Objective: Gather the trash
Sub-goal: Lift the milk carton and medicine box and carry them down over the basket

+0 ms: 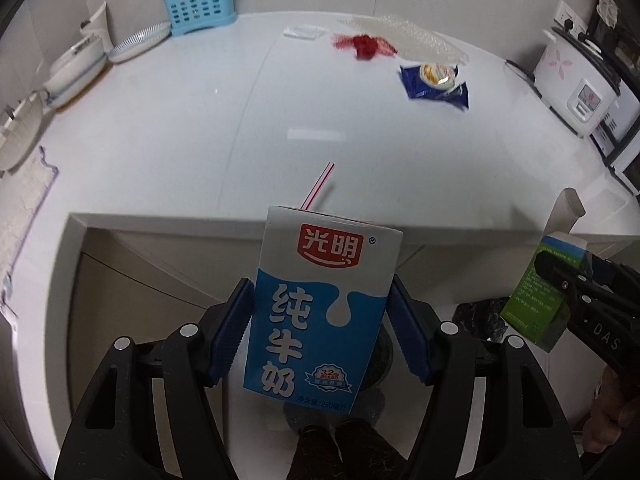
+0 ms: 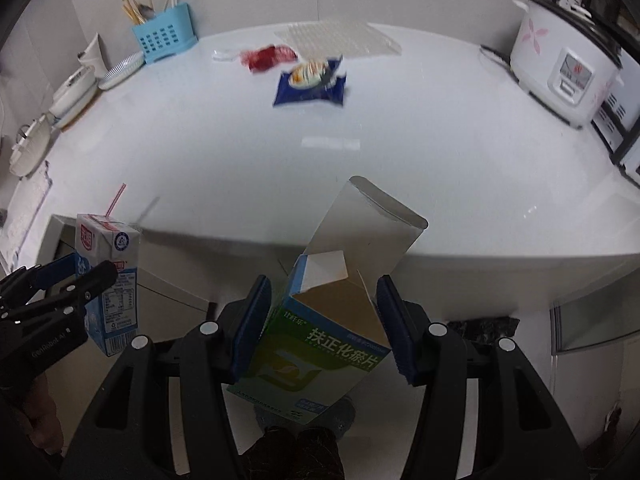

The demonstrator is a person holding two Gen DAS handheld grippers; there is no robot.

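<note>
The left claw pinches a milk carton and the right claw an opened green box, both held off the white surface's front edge; a blue wrapper, red scrap and clear plastic remain upper centre, uncollected.

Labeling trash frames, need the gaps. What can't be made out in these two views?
- Bin: left wrist view, hidden behind the milk carton held in the left gripper; can't confirm one.
- Medicine box in the right gripper: contents not visible.
- Red wrapper, blue packet: blurred.
- Clear scrap: too small.
</note>
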